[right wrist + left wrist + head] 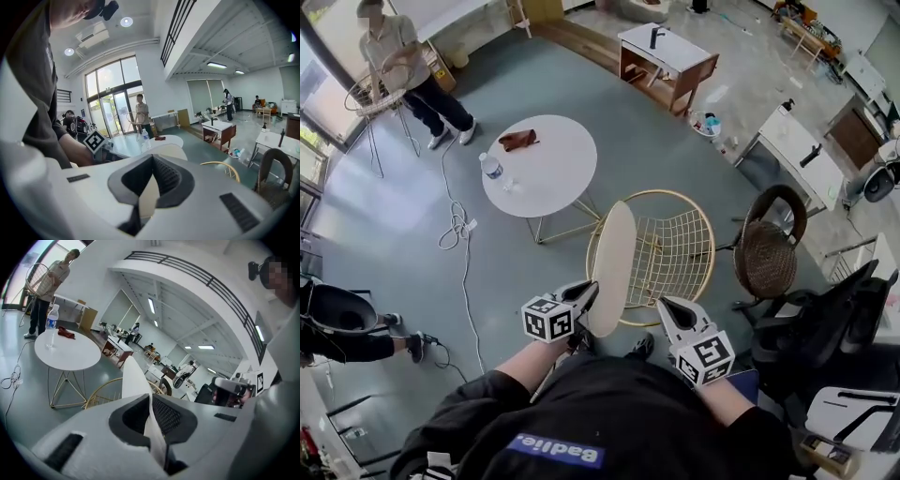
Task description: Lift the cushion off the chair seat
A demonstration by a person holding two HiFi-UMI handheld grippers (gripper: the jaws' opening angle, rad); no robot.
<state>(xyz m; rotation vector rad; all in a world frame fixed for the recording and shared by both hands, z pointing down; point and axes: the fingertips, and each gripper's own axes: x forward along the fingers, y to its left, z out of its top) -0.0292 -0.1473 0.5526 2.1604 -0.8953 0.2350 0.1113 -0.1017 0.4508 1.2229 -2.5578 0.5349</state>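
Observation:
The cream round cushion point(613, 267) stands tilted up on edge above the gold wire chair point(675, 253). My left gripper point(589, 292) is shut on the cushion's near left edge. In the left gripper view the cushion point(133, 378) rises straight out of the pinched jaws. My right gripper point(664, 307) hangs over the chair's near rim, a short way right of the cushion and apart from it. Its jaws are nearly together, and only a narrow cream sliver shows in the slit between them. The cushion point(165, 150) lies just beyond them.
A round white table point(539, 164) with a water bottle point(491, 168) and a brown cloth stands behind the chair. A dark wicker chair point(769, 246) and a black office chair point(825, 328) are on the right. A cable point(455, 225) trails on the floor, and a person point(403, 66) stands at the far left.

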